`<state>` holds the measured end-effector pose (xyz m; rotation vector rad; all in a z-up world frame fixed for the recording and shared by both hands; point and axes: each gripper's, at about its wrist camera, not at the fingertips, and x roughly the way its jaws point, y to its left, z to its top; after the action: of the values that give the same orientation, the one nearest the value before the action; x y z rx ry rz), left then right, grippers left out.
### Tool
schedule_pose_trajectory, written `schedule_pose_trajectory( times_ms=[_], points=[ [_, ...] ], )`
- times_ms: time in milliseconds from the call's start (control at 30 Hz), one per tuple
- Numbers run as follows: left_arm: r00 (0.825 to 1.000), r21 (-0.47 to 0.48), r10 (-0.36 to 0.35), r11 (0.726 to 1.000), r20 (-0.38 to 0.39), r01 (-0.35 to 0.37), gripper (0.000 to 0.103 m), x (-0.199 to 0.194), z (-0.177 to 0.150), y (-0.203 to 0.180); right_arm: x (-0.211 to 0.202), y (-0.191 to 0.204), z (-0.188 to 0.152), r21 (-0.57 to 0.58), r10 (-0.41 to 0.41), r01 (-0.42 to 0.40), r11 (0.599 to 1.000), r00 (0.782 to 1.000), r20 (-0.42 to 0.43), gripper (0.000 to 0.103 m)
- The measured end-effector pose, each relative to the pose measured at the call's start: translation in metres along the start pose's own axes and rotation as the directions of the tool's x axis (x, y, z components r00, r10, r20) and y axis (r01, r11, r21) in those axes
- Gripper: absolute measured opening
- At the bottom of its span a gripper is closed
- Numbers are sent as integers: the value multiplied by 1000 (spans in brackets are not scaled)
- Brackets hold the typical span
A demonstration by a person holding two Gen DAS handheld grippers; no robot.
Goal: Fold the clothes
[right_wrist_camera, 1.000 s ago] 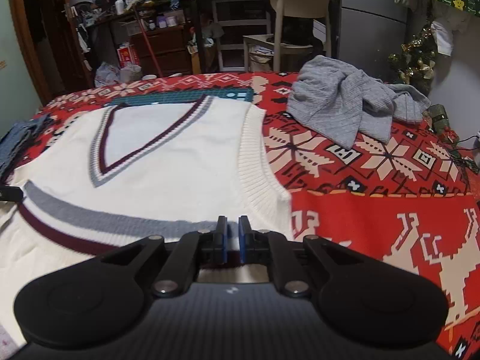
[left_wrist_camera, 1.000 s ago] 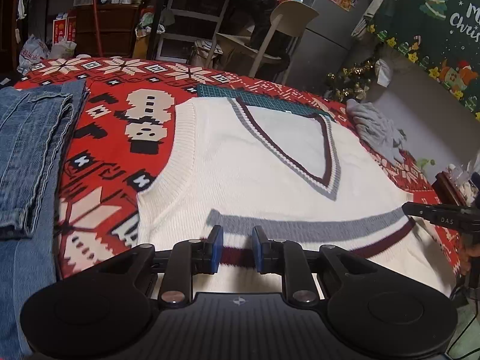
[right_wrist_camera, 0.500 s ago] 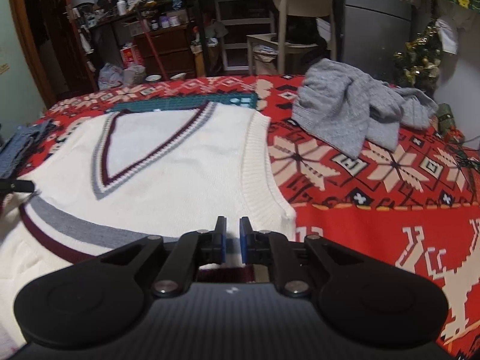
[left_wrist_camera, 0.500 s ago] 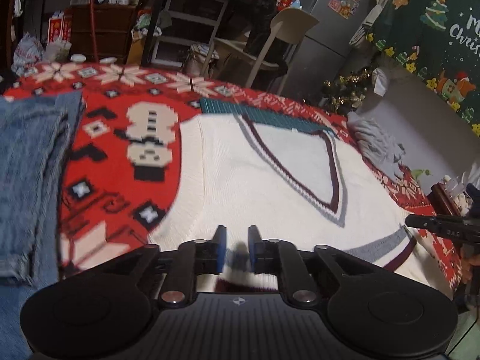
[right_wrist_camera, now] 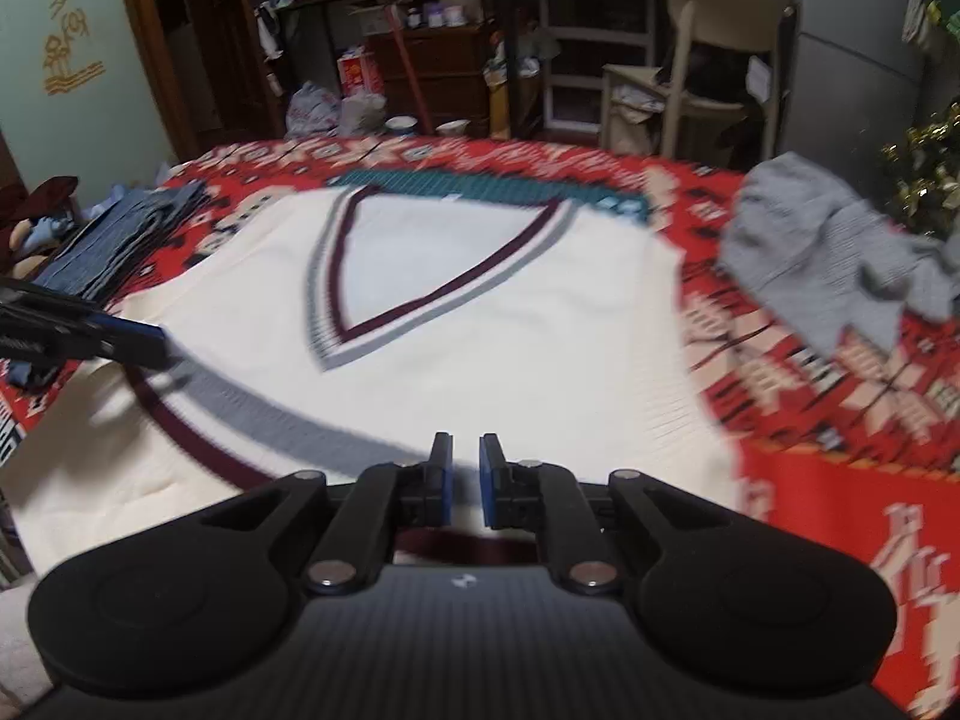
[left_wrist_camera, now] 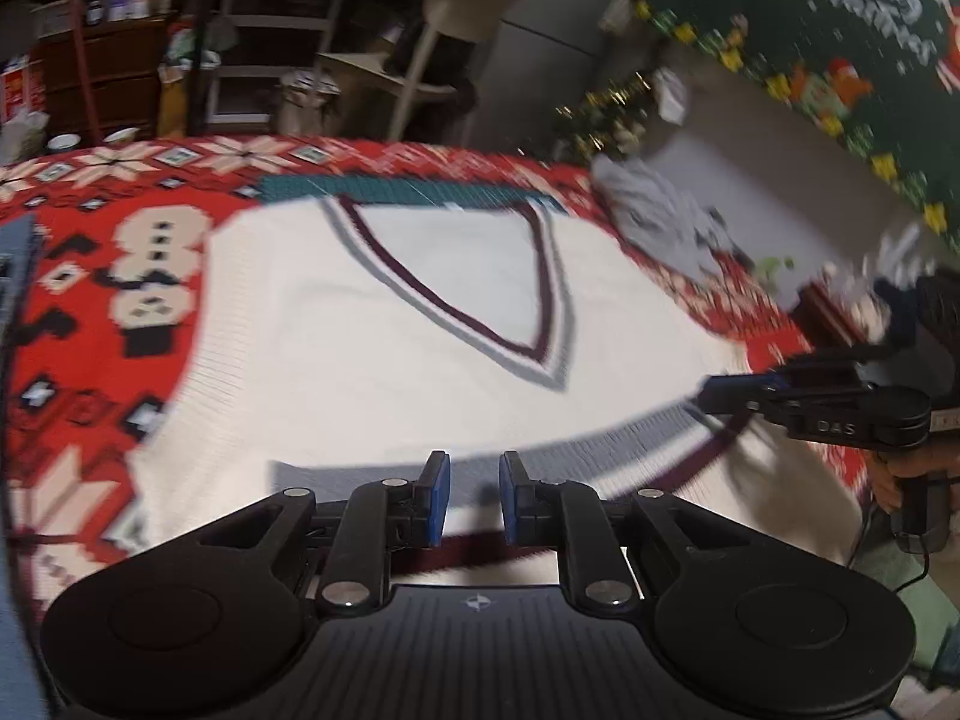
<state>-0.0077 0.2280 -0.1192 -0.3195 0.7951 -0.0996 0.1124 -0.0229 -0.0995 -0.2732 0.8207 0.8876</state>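
Note:
A cream V-neck knit vest lies flat on a red patterned blanket. Its bottom hem, with a grey and a maroon stripe, is lifted and doubled over the body toward the neckline. My left gripper is shut on the hem at the vest's left corner, with the fabric pinched between its blue pads. At the right corner my right gripper is shut on the same hem. Each gripper shows in the other's view: the right gripper and the left gripper.
A crumpled grey garment lies on the blanket right of the vest. Folded jeans lie to its left. A green mat sits under the neckline. A chair and cluttered shelves stand beyond the far edge.
Both grippers have moved forward toward the neckline with the hem. The striped band now lies higher over the vest's body, closer to the V.

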Motion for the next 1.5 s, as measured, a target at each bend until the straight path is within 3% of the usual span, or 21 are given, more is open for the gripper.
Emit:
schedule_pose_trajectory(
  times_ms=[200, 267, 333, 467, 600, 667, 767, 833, 1067, 1267, 1500],
  points=[
    [998, 34, 54, 998, 25, -54, 19, 0, -5, -6, 4, 6, -8, -22, -10, 11, 1000, 1000, 22, 12],
    [995, 9, 87, 996, 57, -88, 24, -12, -6, 1, -8, -4, -11, -2, -41, 42, 999, 998, 39, 20],
    [987, -34, 135, 991, 84, -132, 38, -26, -10, 12, -20, -17, -17, 24, -97, 96, 995, 994, 48, 20],
    [971, -123, 226, 969, 82, -215, 38, -43, -22, 42, -30, -53, -30, 121, -161, 158, 980, 987, 22, 20],
    [970, -160, 240, 960, 50, -229, 38, -48, -30, 57, -26, -75, -40, 211, -127, 123, 970, 992, 1, 21],
    [974, -153, 220, 965, 43, -212, 37, -49, -32, 57, -26, -76, -41, 210, -116, 112, 971, 993, 5, 20],
    [978, -138, 206, 970, 34, -199, 28, -46, -33, 53, -24, -75, -39, 210, -95, 93, 973, 995, 2, 8],
    [981, -139, 194, 972, 25, -189, 6, -43, -32, 52, -25, -73, -38, 203, -99, 96, 974, 995, 6, 7],
    [967, -124, 232, 968, 110, -218, 6, -69, -32, 38, -47, -64, -31, 205, -124, 104, 973, 988, 88, 6],
    [967, -186, 247, 955, 63, -231, 6, -50, -39, 53, -32, -68, -31, 218, -136, 116, 969, 988, 78, 6],
    [968, -183, 245, 956, 57, -231, 6, -48, -40, 53, -17, -71, -39, 233, -149, 133, 963, 987, 55, 6]
  ],
)
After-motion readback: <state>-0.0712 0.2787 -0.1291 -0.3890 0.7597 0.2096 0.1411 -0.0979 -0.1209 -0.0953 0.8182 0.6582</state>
